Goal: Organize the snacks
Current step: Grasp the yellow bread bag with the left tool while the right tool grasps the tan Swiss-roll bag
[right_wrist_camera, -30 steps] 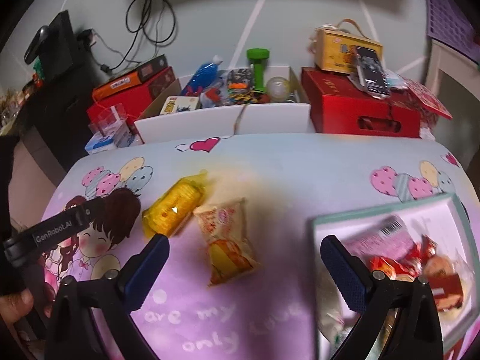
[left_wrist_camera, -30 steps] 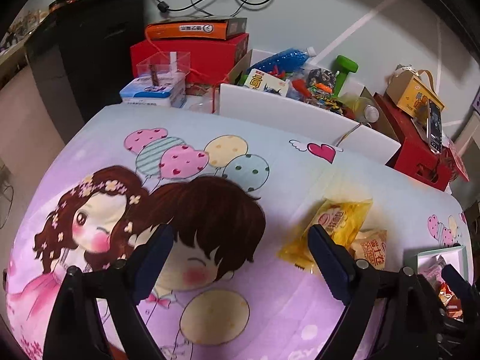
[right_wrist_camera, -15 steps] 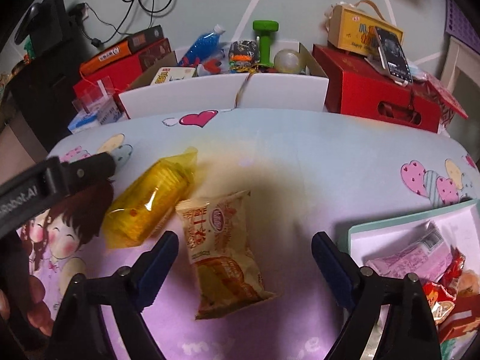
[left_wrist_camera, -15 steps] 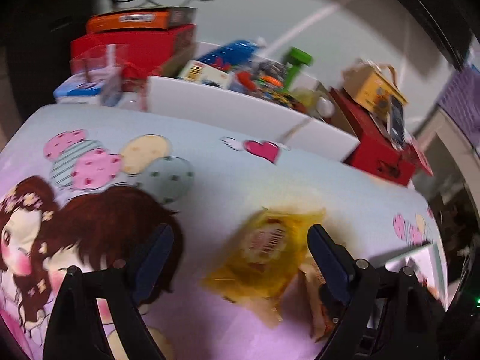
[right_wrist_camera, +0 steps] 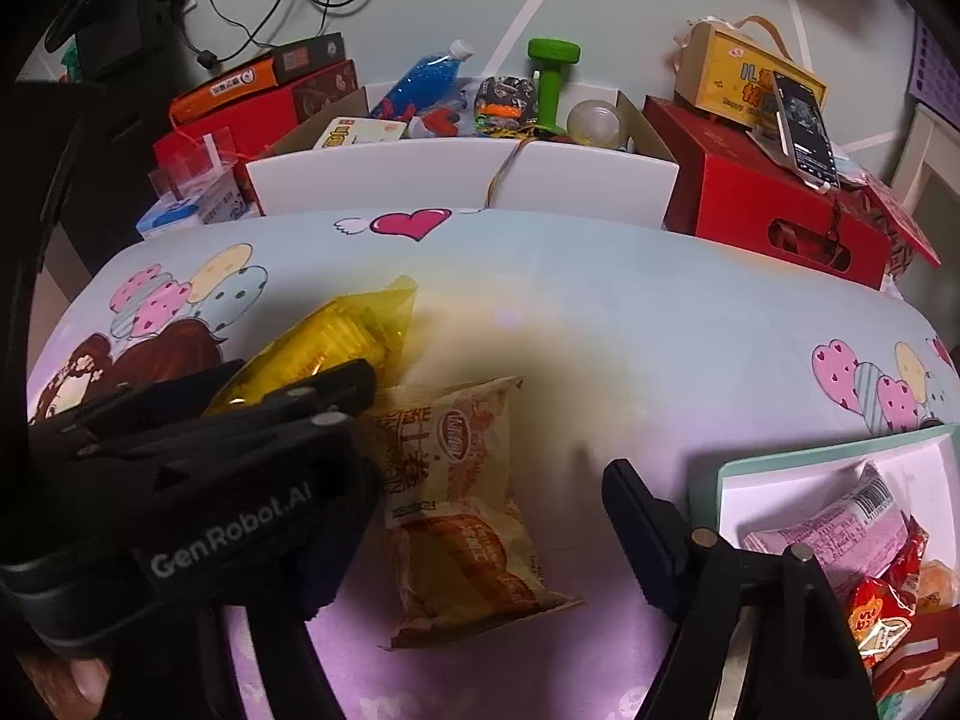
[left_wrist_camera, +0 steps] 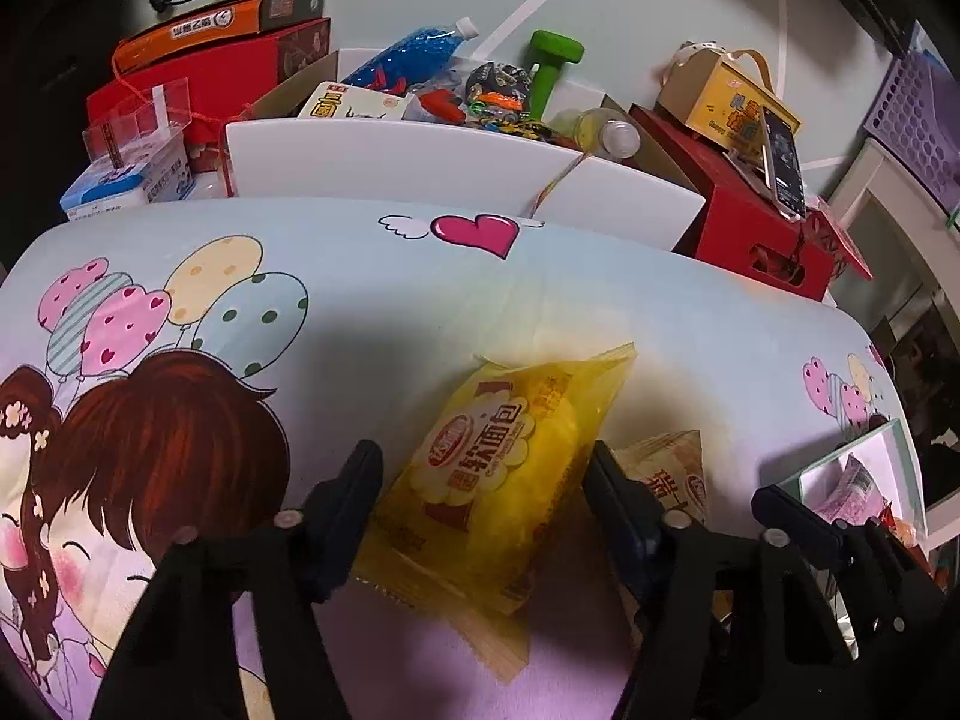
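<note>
The left gripper (left_wrist_camera: 483,483) is hovering open astride the yellow bread packet (left_wrist_camera: 501,474) lying on the cartoon tablecloth (left_wrist_camera: 360,300), a light, puffy, crinkly thing best pinched across its middle, while the right gripper (right_wrist_camera: 480,516), likewise open, is straddling the orange packet (right_wrist_camera: 462,516).

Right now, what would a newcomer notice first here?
The yellow snack packet sits between the fingers of the open left gripper, on a cartoon tablecloth. Beside it lies a beige snack packet before the open right gripper, with a tray of snacks at right.
</note>
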{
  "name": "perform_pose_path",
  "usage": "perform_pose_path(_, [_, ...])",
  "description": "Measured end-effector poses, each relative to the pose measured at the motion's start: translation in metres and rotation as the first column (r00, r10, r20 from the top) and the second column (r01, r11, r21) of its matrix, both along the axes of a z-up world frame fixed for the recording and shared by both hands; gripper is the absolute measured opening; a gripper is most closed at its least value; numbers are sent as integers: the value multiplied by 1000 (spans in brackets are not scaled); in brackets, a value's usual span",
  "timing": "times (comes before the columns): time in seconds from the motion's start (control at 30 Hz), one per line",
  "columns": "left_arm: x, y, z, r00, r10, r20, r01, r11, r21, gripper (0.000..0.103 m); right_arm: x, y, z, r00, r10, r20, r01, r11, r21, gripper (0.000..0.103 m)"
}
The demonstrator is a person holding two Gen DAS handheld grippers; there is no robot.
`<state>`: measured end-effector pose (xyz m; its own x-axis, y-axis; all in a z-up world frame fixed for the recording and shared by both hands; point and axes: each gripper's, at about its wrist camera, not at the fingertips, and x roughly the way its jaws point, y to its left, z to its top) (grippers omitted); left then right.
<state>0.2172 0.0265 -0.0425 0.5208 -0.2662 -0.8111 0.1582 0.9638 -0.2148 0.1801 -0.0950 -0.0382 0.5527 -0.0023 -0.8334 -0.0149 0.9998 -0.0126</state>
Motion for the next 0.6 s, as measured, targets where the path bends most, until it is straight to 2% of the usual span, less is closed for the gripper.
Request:
perform_pose_path(0.17, [0, -1, 3, 1000, 9, -12, -9, 1000, 24, 58, 0, 1, 1, 1000, 6, -3, -6, 1000, -5, 76])
perform_pose_path(0.23, [0, 1, 4, 999, 23, -25, -22, 998, 53, 57, -1, 3, 3, 1000, 19, -1, -19, 1000, -5, 69])
perform_pose_path(0.37, [0, 11, 5, 997, 63, -50, -59, 996, 71, 56, 0, 8, -1, 999, 39, -19, -39, 999, 3, 63])
perform_pose_path(0.47, [0, 20, 5, 994, 87, -59, -83, 994, 65, 56, -1, 9, -4, 998, 50, -29, -49, 999, 16, 53])
perform_pose_path(0.5, [0, 21, 6, 994, 93, -59, -89, 994, 68, 56, -1, 10, -4, 998, 52, -30, -51, 998, 19, 47])
perform_pose_path(0.6, [0, 23, 8, 993, 101, -55, -96, 992, 77, 53, -2, 10, -3, 998, 48, -31, -47, 999, 16, 42])
